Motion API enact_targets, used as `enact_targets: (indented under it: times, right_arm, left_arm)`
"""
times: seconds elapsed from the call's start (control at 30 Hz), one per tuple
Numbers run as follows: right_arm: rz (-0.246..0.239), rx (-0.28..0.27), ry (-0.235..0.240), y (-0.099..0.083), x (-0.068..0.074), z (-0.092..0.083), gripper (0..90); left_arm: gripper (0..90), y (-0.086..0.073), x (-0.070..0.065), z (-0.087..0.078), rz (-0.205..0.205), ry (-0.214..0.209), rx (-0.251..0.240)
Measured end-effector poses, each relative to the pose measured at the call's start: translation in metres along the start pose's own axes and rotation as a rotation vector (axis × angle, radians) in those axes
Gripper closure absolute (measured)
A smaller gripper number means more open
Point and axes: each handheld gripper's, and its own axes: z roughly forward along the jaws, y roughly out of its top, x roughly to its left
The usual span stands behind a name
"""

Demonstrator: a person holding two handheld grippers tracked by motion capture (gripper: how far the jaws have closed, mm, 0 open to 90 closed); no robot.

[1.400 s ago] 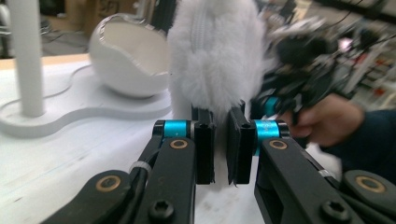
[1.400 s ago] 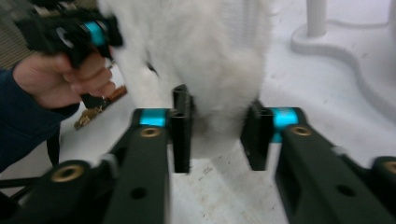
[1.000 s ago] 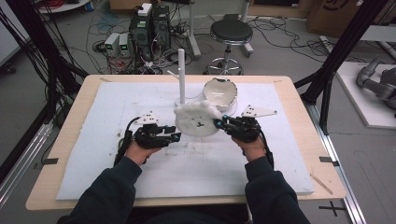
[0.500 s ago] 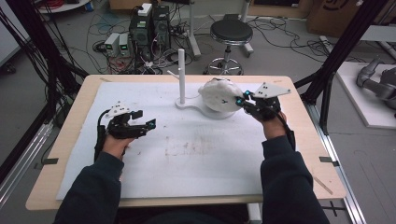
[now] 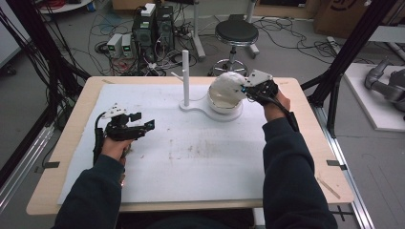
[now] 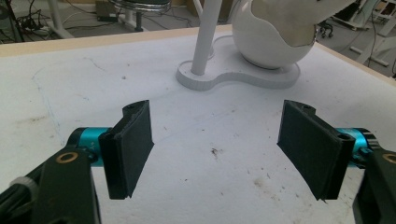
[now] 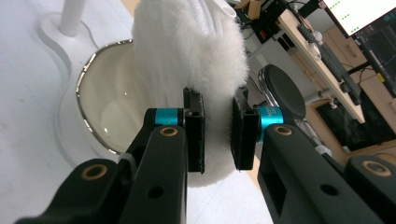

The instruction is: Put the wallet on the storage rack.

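A white fluffy cloth (image 7: 196, 51) hangs between the pads of my right gripper (image 7: 218, 128), which is shut on it. In the high view that gripper (image 5: 242, 88) holds the cloth (image 5: 228, 82) just over the round white bowl (image 5: 224, 101) at the back of the table. The bowl (image 7: 105, 114) has a shiny rim and sits on a white base with an upright pole (image 5: 186, 76). My left gripper (image 5: 149, 125) hovers low at the table's left. Its jaws have just been opening and now stand wide apart (image 6: 217, 149) with nothing between them, facing the bowl (image 6: 268, 42) and pole (image 6: 205, 37).
A white mat (image 5: 200, 157) covers most of the wooden table (image 5: 71, 138). A black stool (image 5: 235, 32) and electronics with cables stand on the floor beyond the far edge. Black frame posts (image 5: 344, 52) rise at both sides.
Both grippers were together at the middle on the fluffy cloth. The left let go and moved left. The right carried the cloth back and to the right, up over the bowl.
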Motion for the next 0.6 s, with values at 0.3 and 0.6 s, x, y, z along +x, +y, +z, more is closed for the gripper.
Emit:
enact_targets:
  times: [0.3,0.6]
  right_arm:
    - [-0.163,0.072,-0.019,0.008,0.025,0.029,79.3]
    - [-0.151,0.105,0.021,0.003,0.037,0.052,76.8]
  left_arm:
    - [26.0,-0.001,0.005,-0.005,-0.020,0.013,-0.015]
    - [26.0,-0.001,0.004,-0.003,-0.019,0.009,-0.009]
